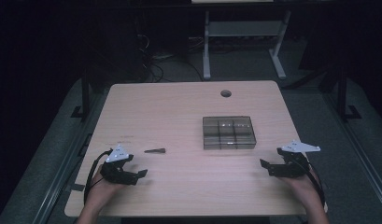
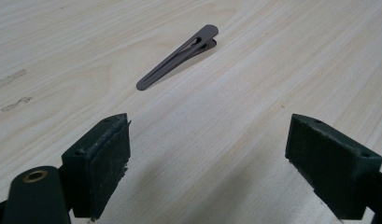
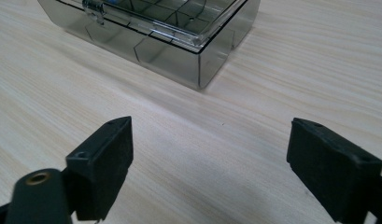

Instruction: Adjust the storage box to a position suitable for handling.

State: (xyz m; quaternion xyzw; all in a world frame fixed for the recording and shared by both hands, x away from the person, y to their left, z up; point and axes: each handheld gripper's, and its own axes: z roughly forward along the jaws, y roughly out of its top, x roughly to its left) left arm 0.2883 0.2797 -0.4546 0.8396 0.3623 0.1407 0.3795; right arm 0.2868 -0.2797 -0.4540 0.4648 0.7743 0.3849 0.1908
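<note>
Left gripper (image 2: 207,163) gapes near hair clip (image 2: 179,56); box (image 3: 151,32) seemingly latched

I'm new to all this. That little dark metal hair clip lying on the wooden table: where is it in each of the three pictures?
High view: the slim dark metal hair clip lies left of centre, just ahead of the left gripper.
Left gripper view: the clip lies upper middle, beyond the open jaws.
Right gripper view: not in this picture.
Shared landmark: the pale wood-grain tabletop; the smoky clear plastic compartment box links the high and right gripper views.
</note>
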